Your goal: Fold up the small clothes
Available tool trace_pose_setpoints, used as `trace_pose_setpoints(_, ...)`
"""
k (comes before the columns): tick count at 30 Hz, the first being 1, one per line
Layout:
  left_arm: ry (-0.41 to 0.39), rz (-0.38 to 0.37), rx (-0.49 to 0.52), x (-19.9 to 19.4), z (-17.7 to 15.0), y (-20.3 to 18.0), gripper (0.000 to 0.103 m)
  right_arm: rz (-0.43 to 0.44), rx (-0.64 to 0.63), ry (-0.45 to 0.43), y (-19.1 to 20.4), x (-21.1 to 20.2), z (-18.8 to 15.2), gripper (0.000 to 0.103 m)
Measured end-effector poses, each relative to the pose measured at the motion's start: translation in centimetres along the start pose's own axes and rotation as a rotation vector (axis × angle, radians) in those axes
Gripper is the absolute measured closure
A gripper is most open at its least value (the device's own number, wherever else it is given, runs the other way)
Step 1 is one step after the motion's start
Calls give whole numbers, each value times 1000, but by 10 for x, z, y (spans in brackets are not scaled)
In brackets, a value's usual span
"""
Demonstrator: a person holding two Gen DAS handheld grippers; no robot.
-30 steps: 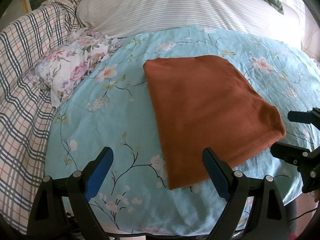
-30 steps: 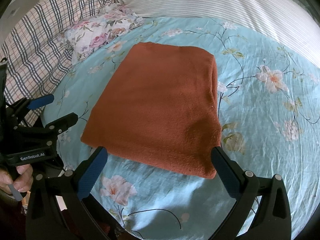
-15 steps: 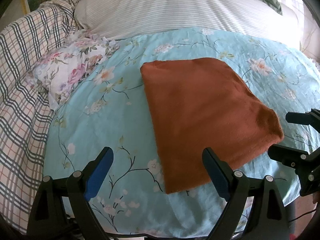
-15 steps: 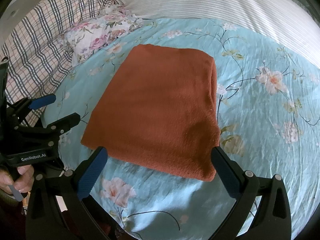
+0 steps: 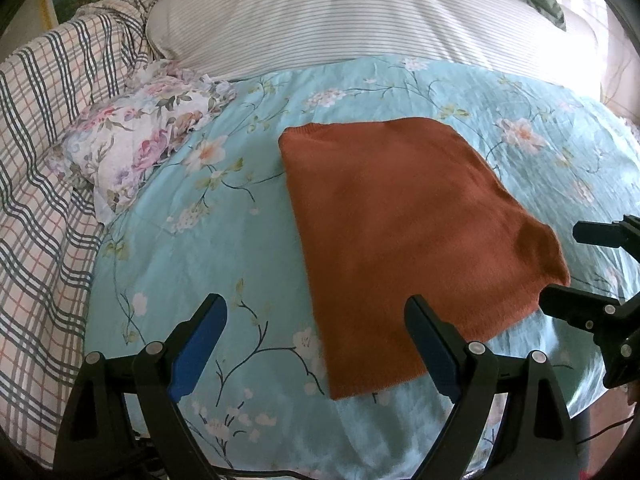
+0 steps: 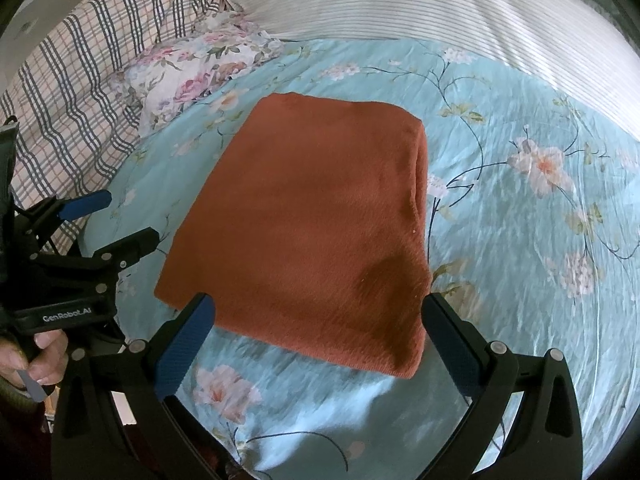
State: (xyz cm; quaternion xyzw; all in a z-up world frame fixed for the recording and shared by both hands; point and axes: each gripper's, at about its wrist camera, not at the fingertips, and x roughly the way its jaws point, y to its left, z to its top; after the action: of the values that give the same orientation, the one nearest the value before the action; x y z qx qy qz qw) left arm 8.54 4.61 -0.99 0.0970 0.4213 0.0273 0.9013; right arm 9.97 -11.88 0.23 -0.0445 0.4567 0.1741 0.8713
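Both grippers backed off slightly from the cloth over the last second; in the left view the cloth sits a little higher and smaller than before, cloth itself unmoved on the bed

Bed: light blue floral sheet (image 5: 208, 248) (image 6: 520, 264) covers the near part. Striped white bedding (image 5: 340, 20) (image 6: 400, 4) lies behind it. Plaid blanket (image 5: 44, 168) (image 6: 80, 64) bunched along the left side. Floral pillow (image 5: 136, 140) (image 6: 192, 68) rests between plaid blanket and sheet, at the sheet's far-left edge

Cloth (image 5: 404, 240) (image 6: 312, 232): rust-orange, folded into a flat rectangle, lying on the sheet near its front edge. Thick folded edge runs along its right side in the right view. No gripper touches it

Left gripper (image 5: 316, 344) (image 6: 108, 220): fingers spread wide, nothing between them. Hovers above the sheet at the cloth's near-left corner; its right finger overlaps the cloth's near edge in its own view, left finger over bare sheet. Blue pads (image 5: 196, 348) face inward. Person's hand (image 6: 32, 360) grips its handle, low left in the right view

Right gripper (image 6: 320, 344) (image 5: 576, 268): fingers also spread wide, empty. Sits at the cloth's near edge, one finger toward each near corner in its own view; in the left view its fingers appear just off the cloth's right corner
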Motion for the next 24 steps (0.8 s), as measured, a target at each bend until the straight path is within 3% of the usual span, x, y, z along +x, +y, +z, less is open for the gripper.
trace_pose_setpoints(16,17,4,-16,22,19,3,11,-4,6,-11,-11,10,17,0)
trace_pose_setpoints(24,37,16,-31,27,21,3,5,0,22,-6,-16,16,19,0)
